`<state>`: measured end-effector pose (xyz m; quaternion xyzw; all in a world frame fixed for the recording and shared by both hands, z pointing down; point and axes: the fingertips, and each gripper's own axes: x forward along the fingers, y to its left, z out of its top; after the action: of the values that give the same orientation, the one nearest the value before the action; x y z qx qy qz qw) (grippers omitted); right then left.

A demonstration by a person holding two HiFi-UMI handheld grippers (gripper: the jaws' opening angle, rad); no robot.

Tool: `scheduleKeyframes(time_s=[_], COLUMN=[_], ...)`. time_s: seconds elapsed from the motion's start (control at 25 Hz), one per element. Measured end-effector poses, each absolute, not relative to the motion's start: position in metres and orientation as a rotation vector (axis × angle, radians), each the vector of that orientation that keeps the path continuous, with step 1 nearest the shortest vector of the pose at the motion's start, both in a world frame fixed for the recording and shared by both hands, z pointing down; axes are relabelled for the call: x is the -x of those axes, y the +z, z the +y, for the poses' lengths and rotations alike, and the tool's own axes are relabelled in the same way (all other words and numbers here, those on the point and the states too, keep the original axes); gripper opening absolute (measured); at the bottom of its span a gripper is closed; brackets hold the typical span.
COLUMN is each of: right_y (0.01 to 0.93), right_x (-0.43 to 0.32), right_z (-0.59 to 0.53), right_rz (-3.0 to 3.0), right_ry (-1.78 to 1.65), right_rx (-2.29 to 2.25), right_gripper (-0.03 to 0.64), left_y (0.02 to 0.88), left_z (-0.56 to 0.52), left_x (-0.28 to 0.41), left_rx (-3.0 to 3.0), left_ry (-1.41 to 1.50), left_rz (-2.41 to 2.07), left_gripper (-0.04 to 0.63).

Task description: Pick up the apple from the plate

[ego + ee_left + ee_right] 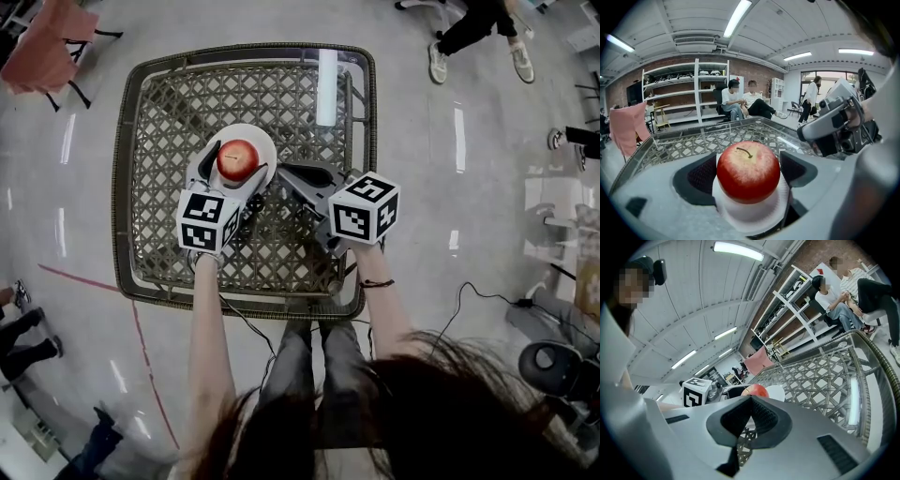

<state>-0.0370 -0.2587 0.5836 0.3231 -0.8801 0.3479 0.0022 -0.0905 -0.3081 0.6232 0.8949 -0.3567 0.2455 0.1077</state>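
A red apple [237,157] [748,171] stands upright, stem up, on a small white plate [266,141] [754,216] on the wicker table. My left gripper [236,169] [749,176] is open, one dark pad on each side of the apple, which still rests on the plate. Whether the pads touch its skin I cannot tell. My right gripper [289,172] [750,399] hovers just right of the plate, shut with nothing in it. In the right gripper view the apple [755,390] and plate [779,392] peek over its closed pads.
The square wicker table with a glass top [169,112] has a raised rim all round. A chair draped in pink cloth [47,47] stands at its far left corner. Two people sit by white shelves [740,101] beyond the table; other legs show around the floor.
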Motion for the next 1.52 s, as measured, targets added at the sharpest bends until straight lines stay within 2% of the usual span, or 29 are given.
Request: scheduleKeyframes(time_s=[0.52, 1.52], right_y=[0.587, 0.574], right_x=[0.031, 0.032], right_z=[-0.260, -0.258], right_rz=[-2.760, -2.753], right_ry=[1.113, 1.104], right_rx=[-1.043, -1.041], right_gripper=[0.009, 0.009], left_y=[0.634, 0.615], left_z=[-0.312, -0.304], left_x=[0.088, 0.090], left_rx=[-2.616, -2.595], left_ry=[0.836, 0.778], left_rz=[-1.034, -1.057], left_gripper=[0.416, 0.416])
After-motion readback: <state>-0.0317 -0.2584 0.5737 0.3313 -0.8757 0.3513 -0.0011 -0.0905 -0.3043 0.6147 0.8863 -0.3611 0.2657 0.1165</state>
